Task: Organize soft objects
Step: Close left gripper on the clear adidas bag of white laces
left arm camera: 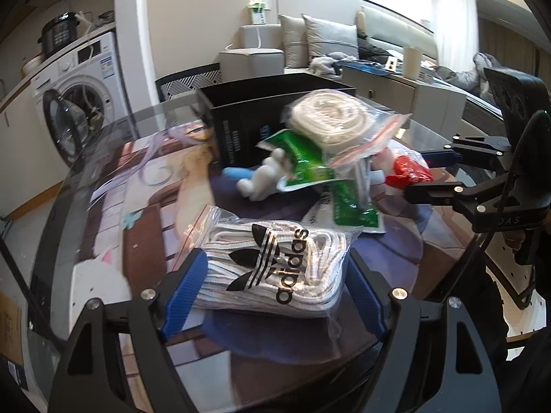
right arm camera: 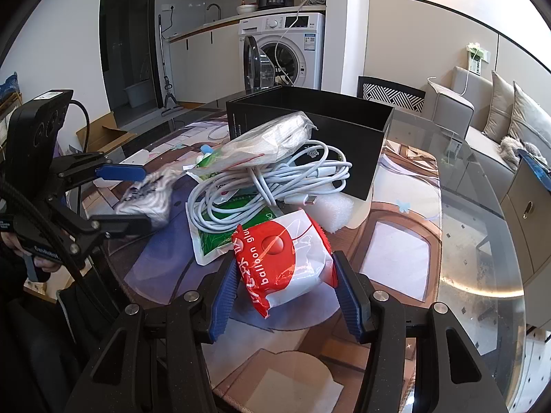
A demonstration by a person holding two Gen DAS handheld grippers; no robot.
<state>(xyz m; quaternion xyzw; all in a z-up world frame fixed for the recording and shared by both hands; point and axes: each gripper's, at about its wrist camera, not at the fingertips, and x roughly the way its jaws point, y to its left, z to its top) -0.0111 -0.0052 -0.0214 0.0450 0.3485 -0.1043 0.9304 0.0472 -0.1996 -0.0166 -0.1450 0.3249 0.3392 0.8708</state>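
Your left gripper (left arm camera: 273, 285) sits around the adidas bag (left arm camera: 272, 265), a clear zip bag of white laces with a black logo; left blue pad (left arm camera: 186, 289) looks to be touching the bag's side, right pad (left arm camera: 365, 296) sits at the plastic edge with no clear squeeze; jaws fairly wide, can't tell if it's a real grip or just straddling; bag is close in front of the camera, above the printed mat (left arm camera: 137, 241), whether it rests on it I can't tell.

Your right gripper (right arm camera: 282, 285) is clamped on the red-and-white balloon glue pack (right arm camera: 286, 258); both blue pads press its sides; pack looks held over the near edge of the mat, just in front of the pile.

Pile in mid-table: green pouch (right arm camera: 220, 237) flat on the mat; coiled white cable (right arm camera: 272, 179) on top of it; clear bag of white cord (left arm camera: 330, 117) on top of the cable, tilted against the black box (right arm camera: 344, 130); white foam block (right arm camera: 334, 210) just beside the box's near corner; small white plush with blue part (left arm camera: 261, 175) to the left of the pouch in the left view.

Black box is open-topped, behind the pile; interior not visible from either camera; none of the soft items shows inside it.

Glass table (right arm camera: 475, 227) carries all of it; washing machine (right arm camera: 286, 51) in the background.
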